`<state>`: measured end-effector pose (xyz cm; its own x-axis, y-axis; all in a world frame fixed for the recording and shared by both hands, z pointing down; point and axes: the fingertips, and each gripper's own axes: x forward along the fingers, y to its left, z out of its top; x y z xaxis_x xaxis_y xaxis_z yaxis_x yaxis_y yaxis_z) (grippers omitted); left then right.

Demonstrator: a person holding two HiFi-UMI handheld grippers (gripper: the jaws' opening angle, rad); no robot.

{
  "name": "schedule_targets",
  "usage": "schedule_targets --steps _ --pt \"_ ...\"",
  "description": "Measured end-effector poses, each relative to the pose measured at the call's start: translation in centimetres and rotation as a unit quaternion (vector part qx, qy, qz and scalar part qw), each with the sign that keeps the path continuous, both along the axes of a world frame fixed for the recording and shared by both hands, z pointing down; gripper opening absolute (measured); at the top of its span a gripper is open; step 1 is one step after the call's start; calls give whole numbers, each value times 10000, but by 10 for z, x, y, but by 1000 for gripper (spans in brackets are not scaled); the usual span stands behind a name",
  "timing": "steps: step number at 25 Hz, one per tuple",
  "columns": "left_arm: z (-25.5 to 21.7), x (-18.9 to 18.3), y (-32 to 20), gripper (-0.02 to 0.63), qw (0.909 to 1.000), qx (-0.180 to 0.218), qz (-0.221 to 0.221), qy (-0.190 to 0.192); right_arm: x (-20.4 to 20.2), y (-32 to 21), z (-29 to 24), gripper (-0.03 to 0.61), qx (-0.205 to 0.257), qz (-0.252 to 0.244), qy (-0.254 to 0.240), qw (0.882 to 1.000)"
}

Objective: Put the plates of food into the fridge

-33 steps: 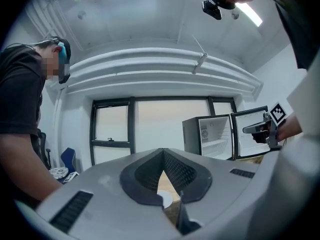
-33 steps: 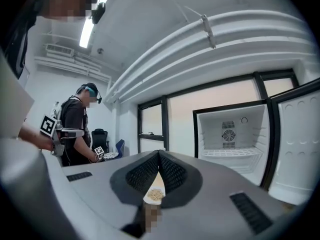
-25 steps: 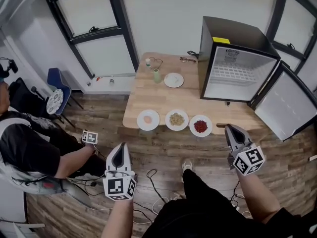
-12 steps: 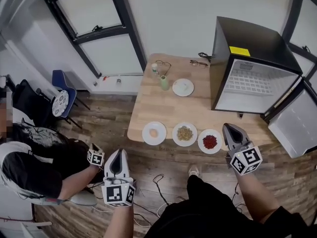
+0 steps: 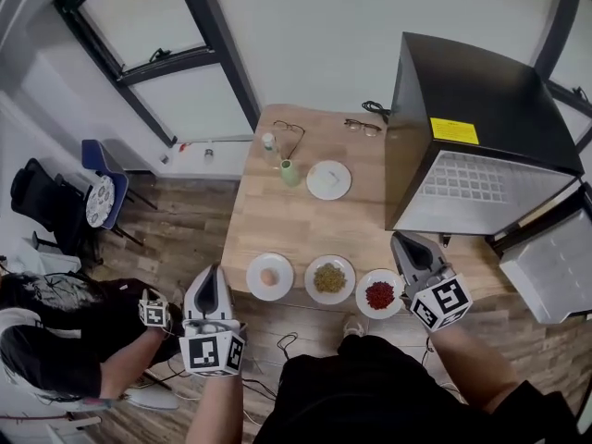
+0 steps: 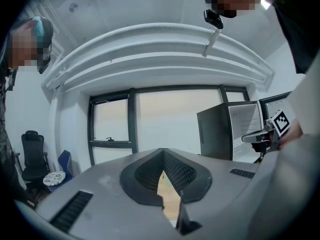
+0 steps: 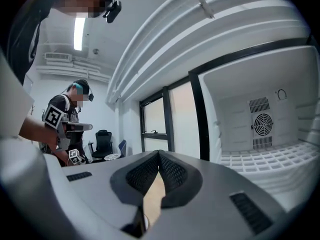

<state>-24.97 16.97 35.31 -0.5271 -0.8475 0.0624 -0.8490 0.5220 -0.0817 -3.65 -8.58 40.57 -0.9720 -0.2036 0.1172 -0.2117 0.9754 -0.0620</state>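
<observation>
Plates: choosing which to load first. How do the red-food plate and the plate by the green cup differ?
The red-food plate sits at the near edge, the plate by the green cup farther back. The first holds red food, the second pale. Both are white.

1. Head view: soft, even daylight keeps everything bright; the windows point(image 5: 139, 72) at 10 o'clock are pale and washed out.
2. Shadows on the table point(image 5: 277, 215) are faint and soft-edged.
3. Straight lines bow toward the borders, and the fridge point(image 5: 481, 118) at 3 o'clock leans.
4. Both gripper views are fisheye circles with black corners.
5. Left gripper view: the left gripper point(image 6: 163, 154) at 6 o'clock is blurred, close to the lens.
6. Right gripper view: a ceiling lamp point(image 7: 79, 33) at 10 o'clock glares white.
</observation>
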Motion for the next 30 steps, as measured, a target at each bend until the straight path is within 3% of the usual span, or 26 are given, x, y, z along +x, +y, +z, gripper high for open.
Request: schedule_targets --steps 7,12,20,30 --pt "11 0 -58 3 9985 -191 521 11 5 -30 13 21 -77 307 43 9995" --pt "25 -2 -91 3 9943 -246 1035 105 24 -42 13 21 -235 834 -11 9962" --pt "40 16 -131 3 9753 -319 2181 106 77 -18 38 21 -556 1935 180 9794" --pt "80 40 -135 3 9509 -483 3052 174 118 47 98 21 -985 2837 247 9535"
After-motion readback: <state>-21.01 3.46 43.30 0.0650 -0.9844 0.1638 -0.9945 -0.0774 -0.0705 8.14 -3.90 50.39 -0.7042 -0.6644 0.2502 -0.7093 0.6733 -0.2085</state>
